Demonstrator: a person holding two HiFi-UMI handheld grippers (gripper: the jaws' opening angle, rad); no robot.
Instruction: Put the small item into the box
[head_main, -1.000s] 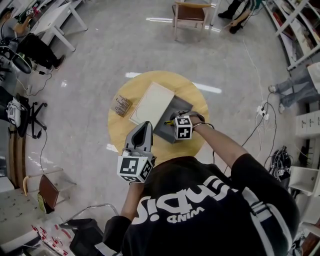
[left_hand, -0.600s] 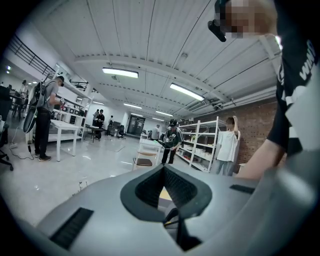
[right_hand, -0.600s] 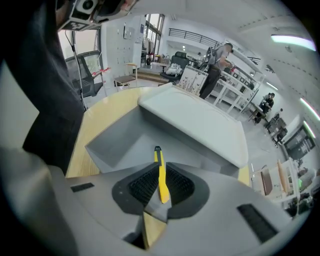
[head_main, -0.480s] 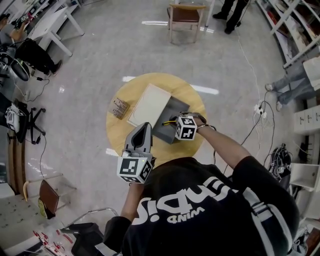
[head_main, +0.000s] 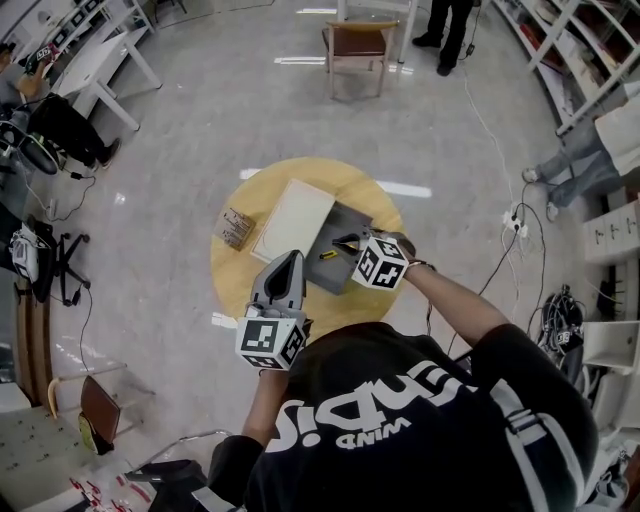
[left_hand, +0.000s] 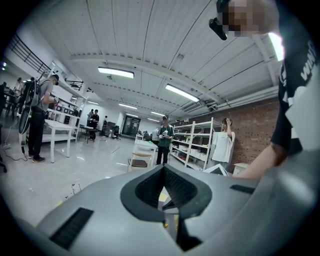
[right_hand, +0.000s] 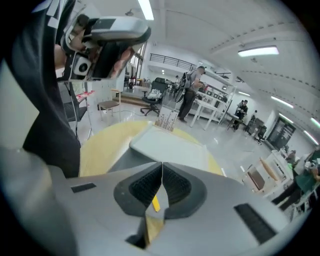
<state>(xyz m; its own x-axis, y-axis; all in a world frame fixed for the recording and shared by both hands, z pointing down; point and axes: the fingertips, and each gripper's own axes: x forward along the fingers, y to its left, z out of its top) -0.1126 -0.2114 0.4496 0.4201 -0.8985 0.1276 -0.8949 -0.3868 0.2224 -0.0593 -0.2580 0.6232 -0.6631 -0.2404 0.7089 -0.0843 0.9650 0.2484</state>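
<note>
A small yellow item (head_main: 328, 255) lies inside the open grey box (head_main: 322, 274) on the round yellow table (head_main: 232, 272). The box's white lid (head_main: 292, 220) rests against its far left side. My right gripper (head_main: 349, 241) hovers over the box, just right of the item, jaws shut with nothing between the tips. In the right gripper view the jaws (right_hand: 162, 165) meet, and the yellow item (right_hand: 155, 203) shows through the gap below them. My left gripper (head_main: 291, 258) is held up at the table's near edge, shut and empty (left_hand: 163, 168).
A small brown packet (head_main: 238, 228) lies on the table left of the lid. A chair (head_main: 357, 40) stands beyond the table, with people near it. White tables (head_main: 95, 60) are at far left, shelving (head_main: 585, 60) at right, and cables (head_main: 520, 222) on the floor.
My right gripper has drawn back to the right and turned, and the yellow item that was at its tips now lies apart in the box. The left gripper has stayed put.
</note>
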